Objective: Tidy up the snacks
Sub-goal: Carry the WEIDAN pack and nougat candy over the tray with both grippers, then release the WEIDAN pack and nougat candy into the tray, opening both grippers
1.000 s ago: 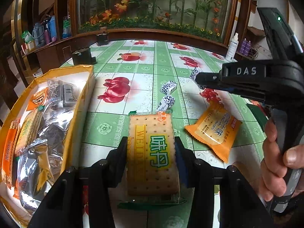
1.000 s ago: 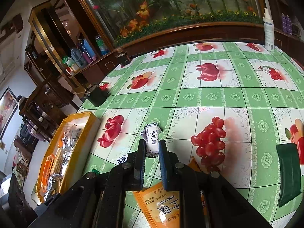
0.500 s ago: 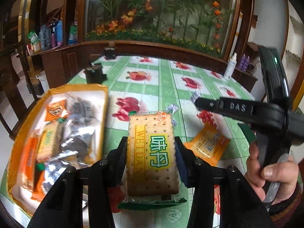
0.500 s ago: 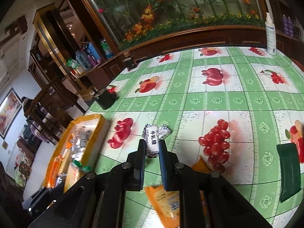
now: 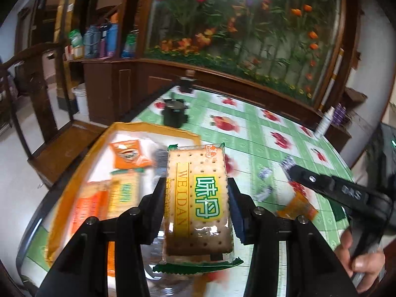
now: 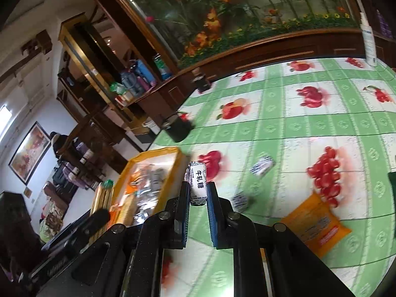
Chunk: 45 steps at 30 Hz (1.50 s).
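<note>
My left gripper [image 5: 196, 190] is shut on a biscuit pack [image 5: 198, 198] and holds it in the air above the right edge of the yellow snack box [image 5: 74, 175]. The box holds several snack packs. My right gripper [image 6: 198, 188] is shut on a small white nougat candy [image 6: 197, 185], raised above the table right of the yellow box [image 6: 123, 173]. The right gripper also shows in the left wrist view [image 5: 292, 172], to the right of the biscuit pack.
An orange snack pack [image 6: 316, 222] and two small blue-white candies [image 6: 262, 167] lie on the green fruit-print tablecloth [image 6: 309, 123]. A black cup [image 6: 177, 128] stands beyond the box. A white spray bottle [image 6: 368, 42] stands at the far edge. A dark green item [image 6: 392, 183] lies right.
Both grippers have risen and moved left toward the yellow box, carrying the biscuit pack and the candy. The box now lies under and beside the left gripper.
</note>
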Available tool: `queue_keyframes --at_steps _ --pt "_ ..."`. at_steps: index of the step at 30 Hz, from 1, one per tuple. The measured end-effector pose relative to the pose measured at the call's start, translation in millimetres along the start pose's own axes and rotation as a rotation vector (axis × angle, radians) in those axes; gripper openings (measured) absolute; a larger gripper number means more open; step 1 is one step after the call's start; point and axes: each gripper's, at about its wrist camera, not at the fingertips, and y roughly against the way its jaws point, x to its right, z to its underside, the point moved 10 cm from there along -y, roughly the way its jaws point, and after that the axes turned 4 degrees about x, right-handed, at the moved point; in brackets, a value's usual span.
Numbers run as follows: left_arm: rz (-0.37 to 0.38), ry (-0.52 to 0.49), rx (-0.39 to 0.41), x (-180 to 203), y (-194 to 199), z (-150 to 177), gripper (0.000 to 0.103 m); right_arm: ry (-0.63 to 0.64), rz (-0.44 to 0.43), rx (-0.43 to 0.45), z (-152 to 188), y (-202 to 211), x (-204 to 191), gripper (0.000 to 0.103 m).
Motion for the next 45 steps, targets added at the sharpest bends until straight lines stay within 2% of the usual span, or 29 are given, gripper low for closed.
queue_keyframes --at_steps 10,14,20,24,28,30,32,35,37,39,40,41,45 --pt "-0.065 0.103 -0.031 -66.0 -9.3 3.9 0.046 0.028 -0.064 -0.044 22.9 -18.0 -36.8 0.015" --pt "-0.088 0.111 -0.056 -78.3 -17.0 8.1 0.046 0.028 -0.093 -0.075 34.0 -31.3 -53.0 0.015" --pt "-0.117 0.116 -0.112 -91.1 -32.7 21.2 0.046 0.103 -0.112 -0.135 63.0 -60.5 -91.7 0.015" --pt "-0.126 0.105 -0.111 -93.5 -33.7 23.6 0.046 0.170 -0.104 -0.162 79.0 -81.6 -108.5 0.016" --pt "-0.118 0.107 -0.106 -95.0 -31.8 23.1 0.046 0.212 -0.101 -0.180 86.3 -88.5 -109.4 0.017" --pt "-0.110 0.113 -0.108 -95.3 -31.3 23.0 0.046 0.225 -0.097 -0.164 82.7 -85.2 -107.6 0.027" --pt "-0.103 0.118 -0.107 -95.1 -29.7 22.3 0.046 0.227 -0.102 -0.139 78.0 -79.6 -107.9 0.059" --pt "-0.099 0.116 -0.099 -94.3 -25.9 19.3 0.046 0.253 -0.097 -0.092 70.6 -69.8 -111.4 0.066" --pt "-0.094 0.111 -0.089 -91.8 -21.8 17.2 0.046 0.274 -0.052 -0.042 60.8 -61.1 -109.7 0.071" --pt "-0.092 0.102 -0.076 -88.7 -16.8 14.1 0.046 0.319 0.021 0.029 48.1 -49.3 -107.4 0.083" --pt "-0.091 0.098 -0.072 -86.7 -15.1 12.5 0.046 0.349 0.079 0.077 39.3 -40.3 -104.7 0.095" --pt "-0.089 0.094 -0.066 -84.3 -12.3 10.7 0.046 0.370 0.106 0.116 32.7 -31.3 -104.1 0.099" --pt "-0.067 0.072 -0.052 -69.7 -2.8 6.4 0.046 0.340 0.170 0.230 7.1 1.8 -86.4 0.102"
